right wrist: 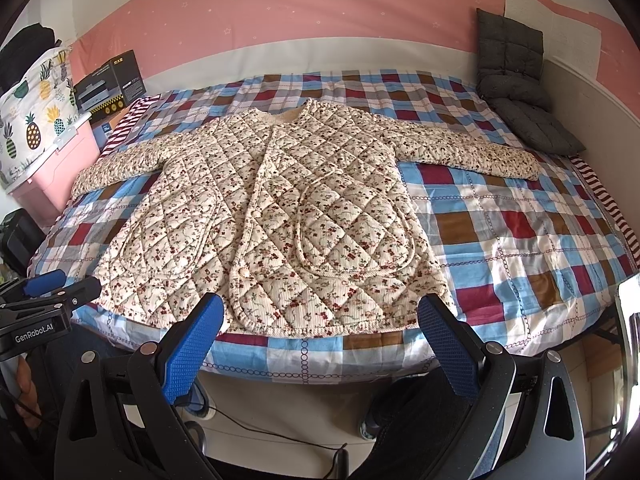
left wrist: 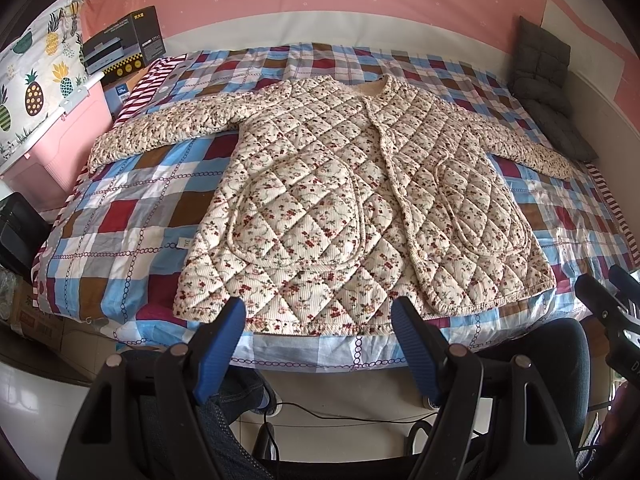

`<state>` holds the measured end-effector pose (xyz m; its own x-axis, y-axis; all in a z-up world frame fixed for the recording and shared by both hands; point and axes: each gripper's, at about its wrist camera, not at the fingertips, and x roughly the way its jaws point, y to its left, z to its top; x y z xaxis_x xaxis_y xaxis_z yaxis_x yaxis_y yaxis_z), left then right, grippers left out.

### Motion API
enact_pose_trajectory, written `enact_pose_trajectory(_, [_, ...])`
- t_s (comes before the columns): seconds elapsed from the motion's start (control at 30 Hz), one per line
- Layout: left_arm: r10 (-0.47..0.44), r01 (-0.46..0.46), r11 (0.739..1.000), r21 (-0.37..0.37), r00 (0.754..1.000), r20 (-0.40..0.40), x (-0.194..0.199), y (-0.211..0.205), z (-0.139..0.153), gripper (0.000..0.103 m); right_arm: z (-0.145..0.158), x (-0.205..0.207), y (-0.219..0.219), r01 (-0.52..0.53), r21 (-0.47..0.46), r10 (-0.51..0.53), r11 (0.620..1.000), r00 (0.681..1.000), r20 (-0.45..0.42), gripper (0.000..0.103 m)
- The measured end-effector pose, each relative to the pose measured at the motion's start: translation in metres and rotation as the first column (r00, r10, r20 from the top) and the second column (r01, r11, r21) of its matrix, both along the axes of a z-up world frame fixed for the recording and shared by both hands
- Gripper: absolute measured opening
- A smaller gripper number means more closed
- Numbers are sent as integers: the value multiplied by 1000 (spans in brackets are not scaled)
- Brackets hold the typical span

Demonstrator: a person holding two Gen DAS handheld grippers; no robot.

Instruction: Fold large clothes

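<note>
Risk first: the quilted floral jacket (left wrist: 340, 184) is thick and puffy, so a shallow pinch at the hem or a sleeve will likely catch only the top layer, or slip and let the fold spring back, dragging the checked bedspread (left wrist: 132, 216) along. Jacket lies flat, front up, sleeves spread, centred on the bed; left tongs (left wrist: 318, 320) and right tongs (right wrist: 320, 316) both gape wide and empty, short of the near hem. Grey cushion (right wrist: 516, 92) sits touching or just beside the jacket's far sleeve cuff, pink storage box (left wrist: 60, 136) beside the other; a chair and floor cables crowd the bedside.

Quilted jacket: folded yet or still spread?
Spread. The quilted jacket lies flat on the bed, both sleeves out sideways, no fold made.
</note>
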<state>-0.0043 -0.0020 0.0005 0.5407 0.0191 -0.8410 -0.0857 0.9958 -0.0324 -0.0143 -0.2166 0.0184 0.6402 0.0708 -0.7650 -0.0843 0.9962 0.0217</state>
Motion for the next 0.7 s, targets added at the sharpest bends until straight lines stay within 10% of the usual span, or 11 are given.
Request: enact_pose_trajectory(0.7, [-25,24,999,-25,998,-57,11,-1,-18,77,-7,11,2,-4,-4,4,1000,1000,-8,98])
